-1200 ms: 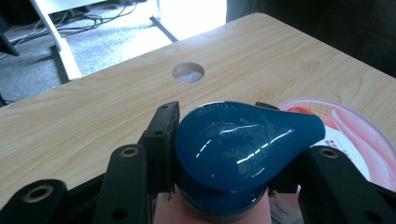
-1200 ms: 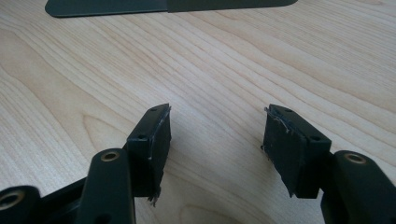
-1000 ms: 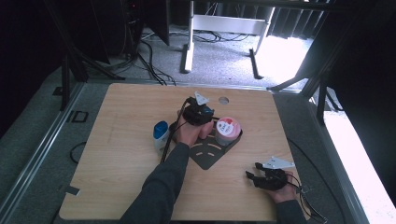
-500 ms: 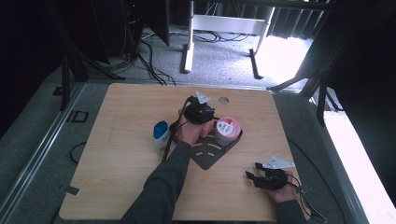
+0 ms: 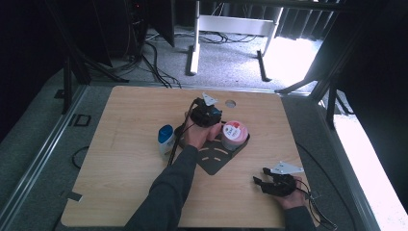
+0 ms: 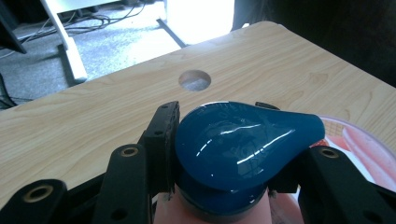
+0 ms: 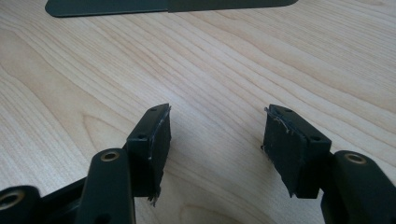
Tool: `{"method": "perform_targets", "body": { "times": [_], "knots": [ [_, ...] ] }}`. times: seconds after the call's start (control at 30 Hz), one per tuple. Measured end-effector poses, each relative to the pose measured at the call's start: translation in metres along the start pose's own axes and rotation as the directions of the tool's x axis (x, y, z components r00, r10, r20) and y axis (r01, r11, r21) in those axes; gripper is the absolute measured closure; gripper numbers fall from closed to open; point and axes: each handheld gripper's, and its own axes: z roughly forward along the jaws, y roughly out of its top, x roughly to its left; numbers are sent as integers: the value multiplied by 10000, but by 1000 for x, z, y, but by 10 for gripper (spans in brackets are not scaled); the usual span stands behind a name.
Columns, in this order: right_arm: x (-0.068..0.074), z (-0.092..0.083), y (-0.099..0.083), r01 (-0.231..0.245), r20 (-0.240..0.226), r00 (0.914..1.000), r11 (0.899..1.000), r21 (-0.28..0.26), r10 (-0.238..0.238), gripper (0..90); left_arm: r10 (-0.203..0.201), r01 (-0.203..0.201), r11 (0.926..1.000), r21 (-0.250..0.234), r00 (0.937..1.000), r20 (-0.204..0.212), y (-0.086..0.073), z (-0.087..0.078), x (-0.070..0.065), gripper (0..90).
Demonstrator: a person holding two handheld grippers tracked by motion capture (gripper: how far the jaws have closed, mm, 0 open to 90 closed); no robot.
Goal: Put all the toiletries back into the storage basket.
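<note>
Your left claw (image 6: 224,154) was clamped on the blue cap (image 6: 243,140) of a pink bottle, upright over the black tray (image 5: 211,161), pink tub (image 5: 234,134) just beside it. Your right claw (image 7: 215,140) gaped empty, well apart on the worktop (image 5: 120,159).

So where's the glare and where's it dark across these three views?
High view: the floor patch beyond the table is blown out white, while the corners sink into black. Left gripper view: white highlights streak the glossy blue cap held in the left tongs, and the floor behind is overexposed. Right gripper view: even, soft light on the wood, with the open right tongs sharp.
</note>
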Motion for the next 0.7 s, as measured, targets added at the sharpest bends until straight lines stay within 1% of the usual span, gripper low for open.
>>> {"method": "perform_targets", "body": {
  "times": [0.13,0.53,0.7],
  "knots": [
    [0,0,0,-7,-2,10000,10000,3,7,410,149,-149,9999,13,9998,90,1,2,-4,531],
    [0,0,0,-9,-7,10000,10000,1,9,410,143,-143,9999,26,9999,57,1,6,-6,531],
    [0,0,0,-11,-6,10000,10000,3,11,410,53,-53,10000,-37,10000,47,1,8,-6,531]
  ]
}}
